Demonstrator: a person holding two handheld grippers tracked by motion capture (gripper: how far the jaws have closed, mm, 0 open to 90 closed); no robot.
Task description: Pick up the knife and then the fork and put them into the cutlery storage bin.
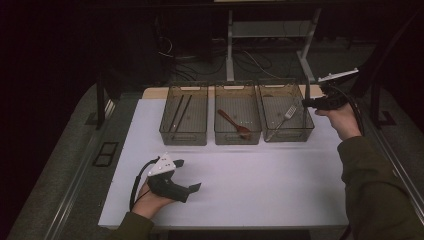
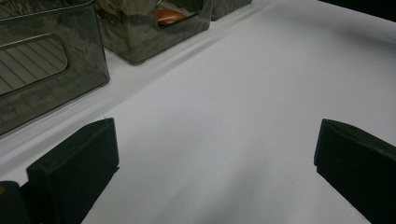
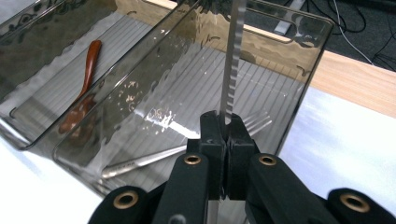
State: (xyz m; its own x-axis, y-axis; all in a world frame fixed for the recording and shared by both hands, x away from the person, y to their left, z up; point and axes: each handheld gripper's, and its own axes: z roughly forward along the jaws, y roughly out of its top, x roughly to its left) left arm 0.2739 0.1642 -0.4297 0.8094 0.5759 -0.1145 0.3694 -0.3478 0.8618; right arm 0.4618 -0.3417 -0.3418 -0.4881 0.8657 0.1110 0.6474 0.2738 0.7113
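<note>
My right gripper [image 1: 311,102] is shut on a serrated table knife [image 3: 232,60], held above the right end of the right-hand bin [image 1: 286,119]. In the right gripper view the blade rises straight up from between the closed jaws of my right gripper [image 3: 226,123]. A metal fork [image 1: 286,116] lies inside that bin. My left gripper [image 1: 187,175] rests on the white tabletop near the front left, its jaws wide apart and nothing between them. In the left gripper view, bare white table lies between the two jaws of my left gripper [image 2: 215,135].
Three clear dark-tinted bins stand in a row at the back of the white table [image 1: 250,175]. The left bin [image 1: 184,120] holds two chopsticks [image 1: 178,111]; the middle bin [image 1: 237,120] holds a wooden spoon [image 1: 233,123]. A wooden strip [image 3: 355,79] runs behind the bins.
</note>
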